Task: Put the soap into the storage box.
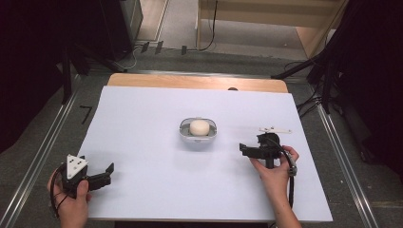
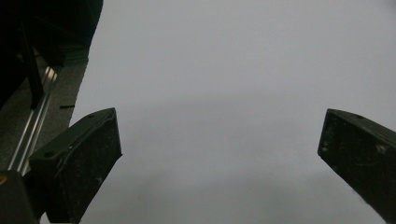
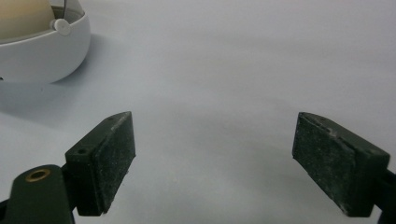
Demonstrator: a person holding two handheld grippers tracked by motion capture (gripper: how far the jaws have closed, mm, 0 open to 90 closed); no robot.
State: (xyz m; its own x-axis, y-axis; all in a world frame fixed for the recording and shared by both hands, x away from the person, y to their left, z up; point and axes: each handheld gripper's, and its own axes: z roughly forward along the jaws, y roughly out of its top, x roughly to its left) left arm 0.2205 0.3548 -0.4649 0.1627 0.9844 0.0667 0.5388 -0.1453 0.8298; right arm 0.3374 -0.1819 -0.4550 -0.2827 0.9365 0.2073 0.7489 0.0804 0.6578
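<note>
Resting at the near left corner of the white table (image 1: 142, 190), the left gripper (image 1: 102, 175) sits in the person's left hand (image 1: 71, 202), its grey three-cornered plate facing up. Its jaws stand wide apart with nothing between them; the left gripper view shows bare white surface between the two black pads, and the table's edge and a metal rail off to one side.

Farther in and to the right, the right hand (image 1: 274, 173) holds the right gripper (image 1: 244, 149) low over the table, pointing leftward toward the middle. Its jaws are also apart and empty, with plain tabletop between the pads in the right gripper view.

Just beyond that gripper, near the table's centre, sits a small white bowl (image 1: 198, 137) holding a pale, rounded egg-like object (image 1: 199, 127). The bowl (image 3: 42, 51) appears at the upper left of the right gripper view, clear of the jaws.

To the right of the bowl, a thin white strip (image 1: 274, 129) lies flat on the table, past the right gripper.
</note>
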